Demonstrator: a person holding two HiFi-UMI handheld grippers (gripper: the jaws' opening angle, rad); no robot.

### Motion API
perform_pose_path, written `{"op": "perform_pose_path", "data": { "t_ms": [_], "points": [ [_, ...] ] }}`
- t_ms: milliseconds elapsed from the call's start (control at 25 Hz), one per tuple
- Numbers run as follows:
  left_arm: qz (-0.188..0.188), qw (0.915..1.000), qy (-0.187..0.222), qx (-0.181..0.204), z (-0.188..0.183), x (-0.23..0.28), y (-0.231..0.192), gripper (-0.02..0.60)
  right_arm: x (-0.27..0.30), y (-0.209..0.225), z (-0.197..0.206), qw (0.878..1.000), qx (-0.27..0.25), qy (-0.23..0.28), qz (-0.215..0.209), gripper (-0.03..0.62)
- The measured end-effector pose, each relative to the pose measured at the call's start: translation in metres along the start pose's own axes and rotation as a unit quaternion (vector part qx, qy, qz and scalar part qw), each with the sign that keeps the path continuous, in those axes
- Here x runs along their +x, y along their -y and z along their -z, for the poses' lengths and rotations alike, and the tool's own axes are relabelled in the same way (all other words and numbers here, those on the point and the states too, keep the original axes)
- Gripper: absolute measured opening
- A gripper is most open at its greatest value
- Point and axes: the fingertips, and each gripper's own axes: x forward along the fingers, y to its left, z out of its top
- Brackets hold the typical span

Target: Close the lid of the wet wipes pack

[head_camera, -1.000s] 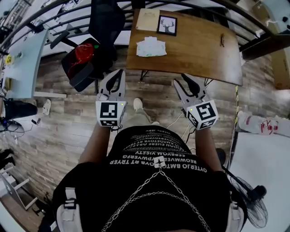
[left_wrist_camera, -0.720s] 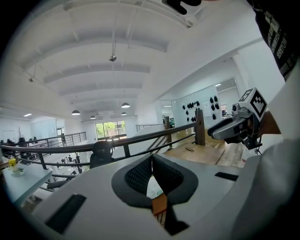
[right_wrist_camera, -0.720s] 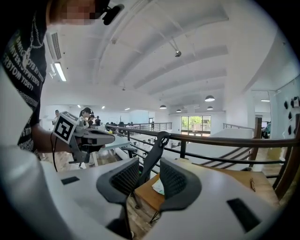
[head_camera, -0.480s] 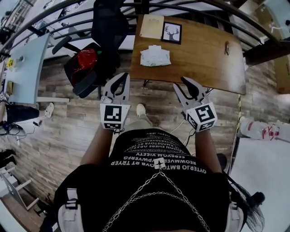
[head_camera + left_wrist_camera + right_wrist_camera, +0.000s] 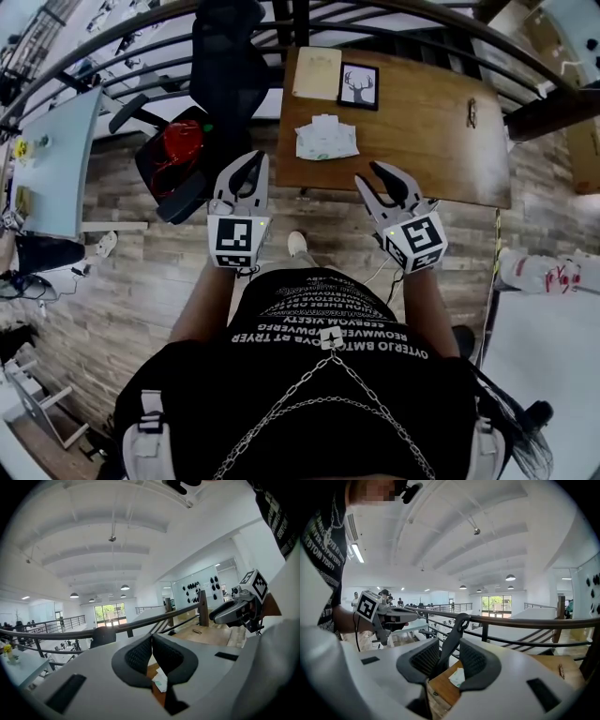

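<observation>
The wet wipes pack, white and pale green, lies on the wooden table near its front left edge. A white flap shows at the pack's far side. Both grippers hang over the floor, short of the table. My left gripper is shut with nothing in it, below and left of the pack. My right gripper is open and empty, below and right of the pack. The pack peeks under the closed left gripper in the left gripper view. The pack sits below the gap of the right gripper.
On the table stand a framed deer picture, a tan notebook and a small dark item. A black office chair and a red bag stand left of the table. A dark railing runs behind it.
Both grippers have moved forward towards the table's front edge, and the table and pack sit lower and nearer in the head view. Neither pair of jaws has changed.
</observation>
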Motion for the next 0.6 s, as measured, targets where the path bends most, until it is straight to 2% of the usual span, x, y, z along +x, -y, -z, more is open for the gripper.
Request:
{"op": "perform_pose_path", "data": {
  "t_ms": [600],
  "points": [
    [0.026,0.9992,0.029,-0.014,-0.008,0.033,-0.053,0.028,0.054,0.004,-0.031,1.0,-0.01,-0.009,0.019,0.135]
  ]
}}
